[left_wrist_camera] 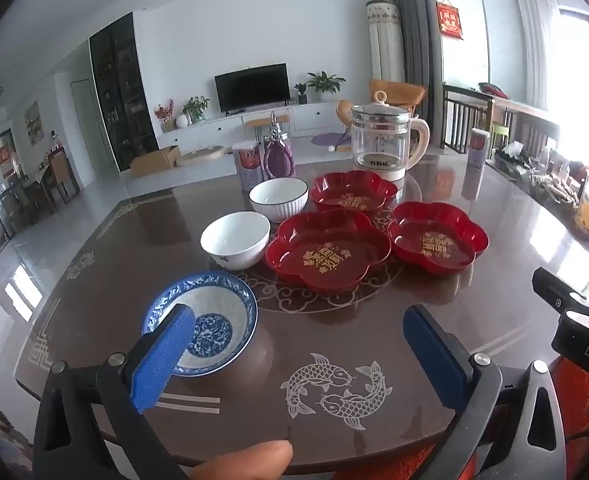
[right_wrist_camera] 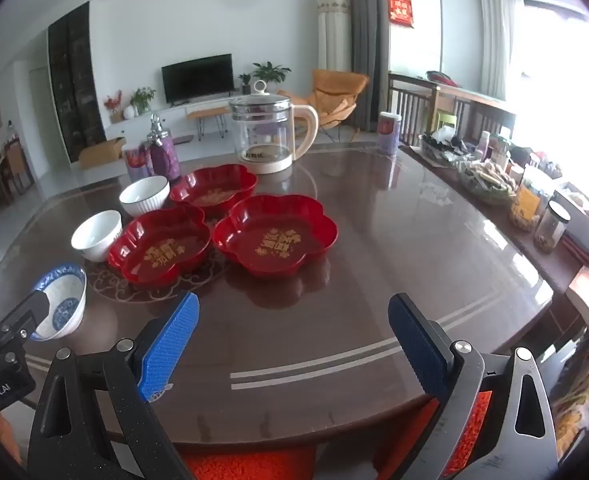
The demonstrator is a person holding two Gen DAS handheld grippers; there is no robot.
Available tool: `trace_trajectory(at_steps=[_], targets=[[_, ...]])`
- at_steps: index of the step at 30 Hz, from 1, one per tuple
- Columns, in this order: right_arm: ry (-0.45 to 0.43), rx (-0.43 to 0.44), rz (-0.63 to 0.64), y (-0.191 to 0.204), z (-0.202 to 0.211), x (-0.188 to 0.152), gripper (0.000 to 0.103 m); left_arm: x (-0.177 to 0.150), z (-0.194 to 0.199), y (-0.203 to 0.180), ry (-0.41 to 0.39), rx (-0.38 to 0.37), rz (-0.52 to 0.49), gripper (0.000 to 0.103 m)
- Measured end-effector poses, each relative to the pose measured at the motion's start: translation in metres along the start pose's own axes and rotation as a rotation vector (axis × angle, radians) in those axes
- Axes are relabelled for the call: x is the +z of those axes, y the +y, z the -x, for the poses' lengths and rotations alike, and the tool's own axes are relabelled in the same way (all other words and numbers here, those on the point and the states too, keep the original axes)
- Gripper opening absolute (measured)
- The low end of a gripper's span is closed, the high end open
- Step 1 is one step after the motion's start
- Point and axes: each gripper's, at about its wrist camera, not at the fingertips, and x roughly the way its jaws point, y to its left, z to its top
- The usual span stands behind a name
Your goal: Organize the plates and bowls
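Note:
Three red flower-shaped plates sit mid-table: a near one (left_wrist_camera: pixel 326 250) (right_wrist_camera: pixel 160 244), a right one (left_wrist_camera: pixel 438 238) (right_wrist_camera: pixel 276 234) and a far one (left_wrist_camera: pixel 352 194) (right_wrist_camera: pixel 214 190). Left of them stand a plain white bowl (left_wrist_camera: pixel 236 240) (right_wrist_camera: pixel 96 234), a ribbed white bowl with a dark rim (left_wrist_camera: pixel 278 198) (right_wrist_camera: pixel 144 196) and a blue-patterned bowl (left_wrist_camera: pixel 210 320) (right_wrist_camera: pixel 60 304). My left gripper (left_wrist_camera: pixel 298 344) is open and empty, its left pad over the blue bowl's near rim. My right gripper (right_wrist_camera: pixel 294 332) is open and empty above bare table near the front edge.
A glass kettle (left_wrist_camera: pixel 386 140) (right_wrist_camera: pixel 270 136) stands behind the plates, with purple canisters (left_wrist_camera: pixel 270 156) (right_wrist_camera: pixel 156 156) to its left. Jars and food packets (right_wrist_camera: pixel 534 200) line the table's right side. A brown glossy table (left_wrist_camera: pixel 334 380) (right_wrist_camera: pixel 374 240) carries everything.

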Motion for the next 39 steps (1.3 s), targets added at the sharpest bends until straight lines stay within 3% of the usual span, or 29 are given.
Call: trace_trajectory(at_steps=[9,39], targets=[[-0.002,0.005,-0.003,-0.001,0.002,-0.002,0.097,-0.004,-0.01,-0.004,0.063,0.011,-0.017,0.103],[0.018,0.027,0.008,0.009,-0.005,-0.01,0.097,-0.009,-0.01,-0.005,0.102,0.013,-0.027,0.103]])
